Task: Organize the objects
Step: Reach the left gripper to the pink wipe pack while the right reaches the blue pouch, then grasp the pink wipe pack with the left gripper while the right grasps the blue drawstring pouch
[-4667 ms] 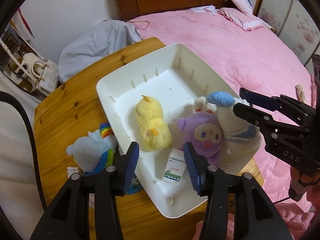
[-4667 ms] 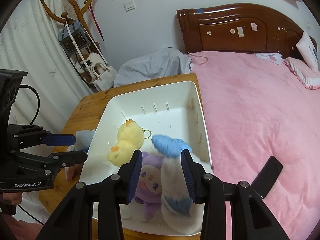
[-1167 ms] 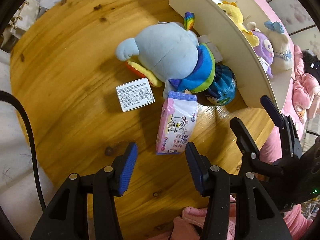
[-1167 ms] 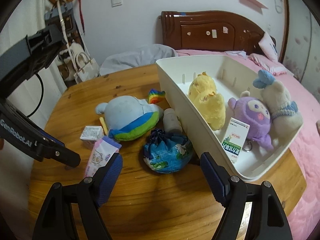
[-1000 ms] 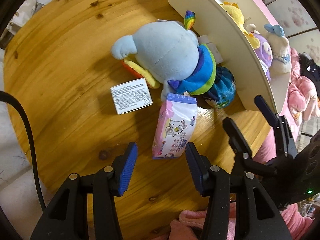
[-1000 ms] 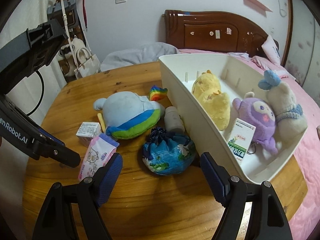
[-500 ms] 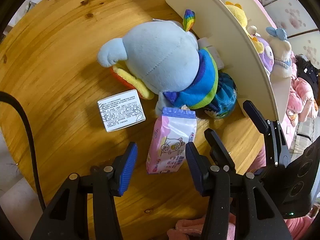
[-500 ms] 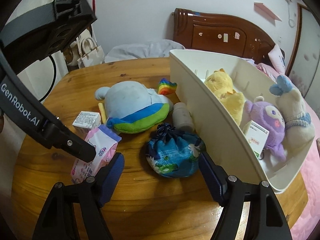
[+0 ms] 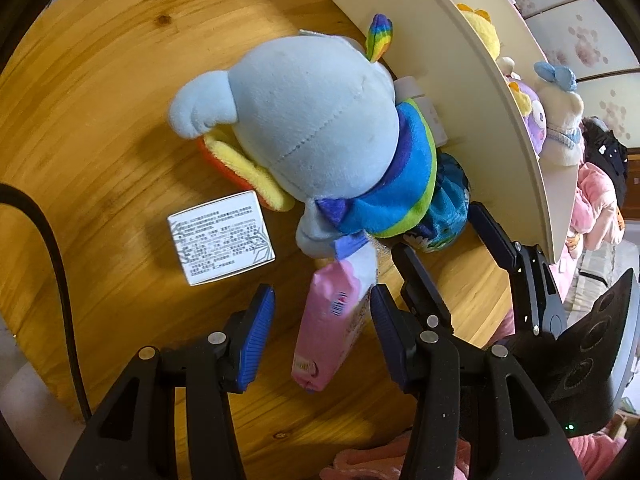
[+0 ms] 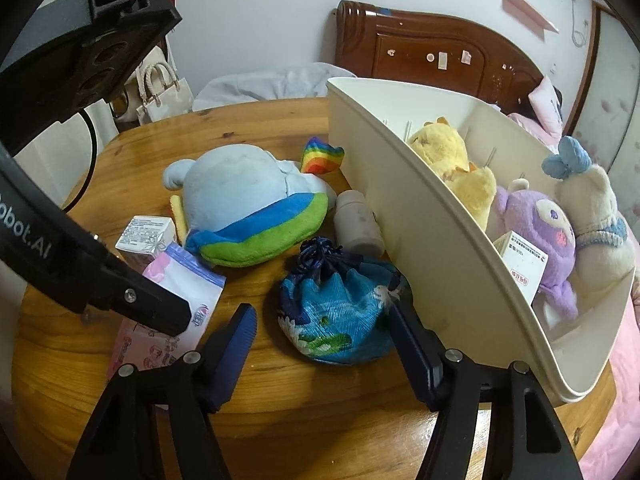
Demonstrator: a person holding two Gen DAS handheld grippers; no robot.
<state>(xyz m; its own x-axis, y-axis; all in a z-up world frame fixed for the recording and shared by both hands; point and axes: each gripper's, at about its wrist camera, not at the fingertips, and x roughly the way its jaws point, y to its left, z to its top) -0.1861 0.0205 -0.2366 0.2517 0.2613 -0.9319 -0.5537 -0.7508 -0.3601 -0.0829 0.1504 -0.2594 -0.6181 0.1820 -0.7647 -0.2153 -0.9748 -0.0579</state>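
A pink tissue pack (image 9: pixel 334 328) lies on the round wooden table (image 9: pixel 100 80), between the open fingers of my left gripper (image 9: pixel 322 326); it also shows in the right wrist view (image 10: pixel 172 312). My right gripper (image 10: pixel 324 348) is open, with its fingers on either side of a blue drawstring pouch (image 10: pixel 340 312), which also shows in the left wrist view (image 9: pixel 448 216). A light-blue plush with a rainbow tail (image 9: pixel 316 136) lies beside a small white box (image 9: pixel 222 236). The white bin (image 10: pixel 432 248) holds a yellow chick (image 10: pixel 452 164), a purple plush (image 10: pixel 536 232), a cream plush (image 10: pixel 596 216) and a medicine box (image 10: pixel 520 264).
A small white bottle (image 10: pixel 358 222) lies between the plush and the bin wall. A pink bed and dark wooden headboard (image 10: pixel 432 56) stand behind the table. The table's near edge is close under both grippers. A black cable (image 9: pixel 52 248) runs along the left.
My left gripper has moved down and forward, so the pink tissue pack now sits between its fingers. My right gripper has closed in on the blue pouch.
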